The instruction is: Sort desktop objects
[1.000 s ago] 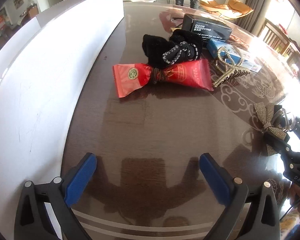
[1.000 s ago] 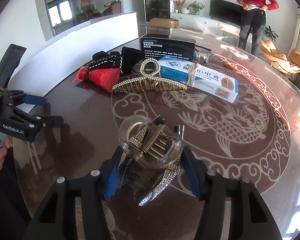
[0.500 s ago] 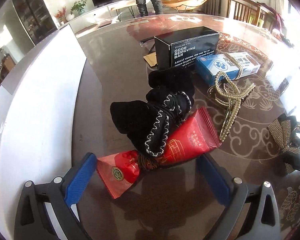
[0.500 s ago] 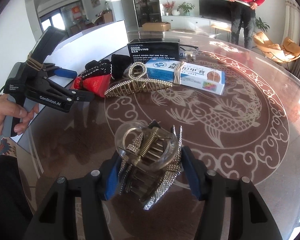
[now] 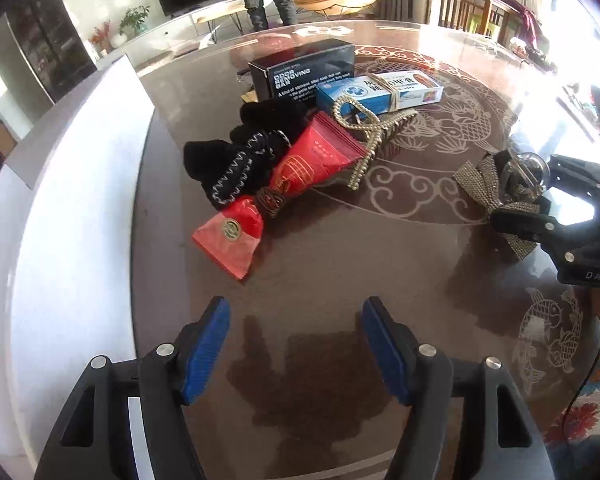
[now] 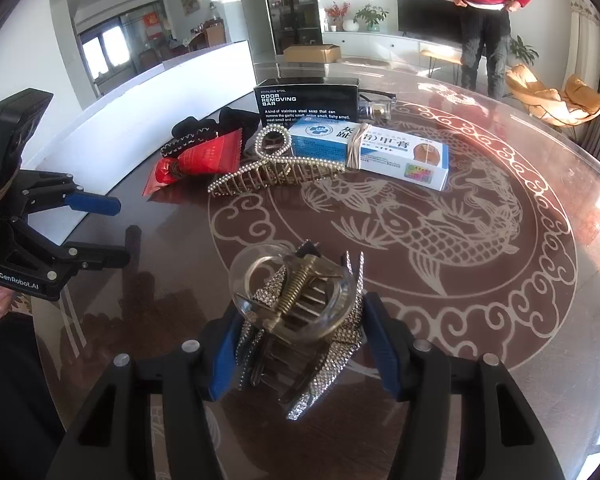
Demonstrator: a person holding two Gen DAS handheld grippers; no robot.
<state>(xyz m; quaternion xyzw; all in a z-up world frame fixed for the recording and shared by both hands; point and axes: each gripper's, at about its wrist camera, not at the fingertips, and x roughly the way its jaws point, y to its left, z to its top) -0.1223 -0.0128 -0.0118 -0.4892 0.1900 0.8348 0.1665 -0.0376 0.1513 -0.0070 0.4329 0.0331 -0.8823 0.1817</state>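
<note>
My right gripper is shut on a clear hair claw with a rhinestone bow, held just above the glass table; it also shows in the left wrist view. My left gripper is open and empty, short of a red snack packet. Against the packet lie a black scrunchie and a pearl hair claw. Behind them are a blue medicine box and a black soap box.
A long white board runs along the table's left side. The round glass table has a fish pattern. A person stands in the far room. Glasses lie behind the black box.
My left gripper has pulled back from the red packet and swung its view right. My right gripper keeps hold of the bow claw and has barely moved.
</note>
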